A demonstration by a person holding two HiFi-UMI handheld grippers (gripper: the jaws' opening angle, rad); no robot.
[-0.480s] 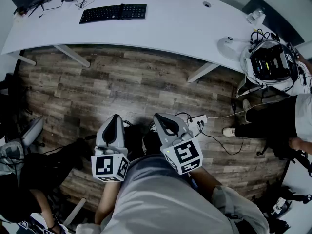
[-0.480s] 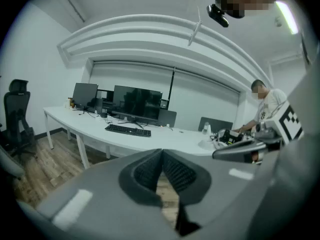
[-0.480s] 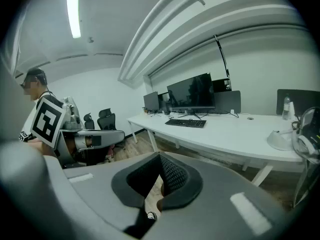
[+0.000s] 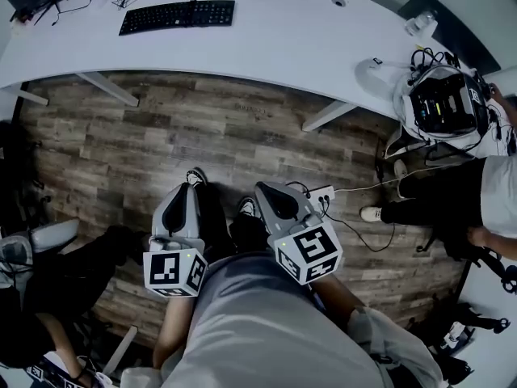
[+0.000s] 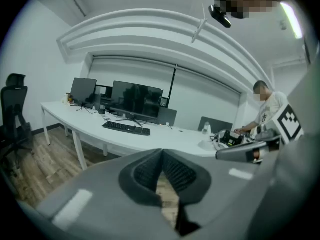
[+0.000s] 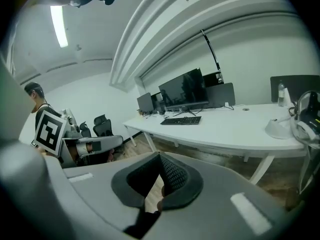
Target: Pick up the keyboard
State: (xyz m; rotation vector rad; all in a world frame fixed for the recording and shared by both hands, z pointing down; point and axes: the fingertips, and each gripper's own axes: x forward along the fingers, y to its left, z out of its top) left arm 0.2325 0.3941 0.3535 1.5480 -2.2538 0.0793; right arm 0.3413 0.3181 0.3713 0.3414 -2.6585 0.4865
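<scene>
The black keyboard [image 4: 178, 14] lies on the curved white desk [image 4: 275, 39], far ahead at the upper left of the head view. It also shows small in the left gripper view as the keyboard [image 5: 126, 128] and in the right gripper view as the keyboard [image 6: 181, 120]. My left gripper [image 4: 189, 187] and right gripper [image 4: 265, 191] are held side by side close to my body, over the wooden floor and well short of the desk. Both are shut, pads together with nothing between them, as the left gripper [image 5: 162, 152] and right gripper [image 6: 160, 156] show in their own views.
Monitors [image 5: 136, 98] stand behind the keyboard. A cabled device [image 4: 443, 103] sits at the desk's right end, with a seated person [image 4: 452, 200] beside it. A power strip [image 4: 323, 194] and cables lie on the floor. Office chairs [image 4: 32, 249] stand at the left.
The desk and keyboard sit slightly higher and further left in the head view. Both grippers stay shut and close to the body.
</scene>
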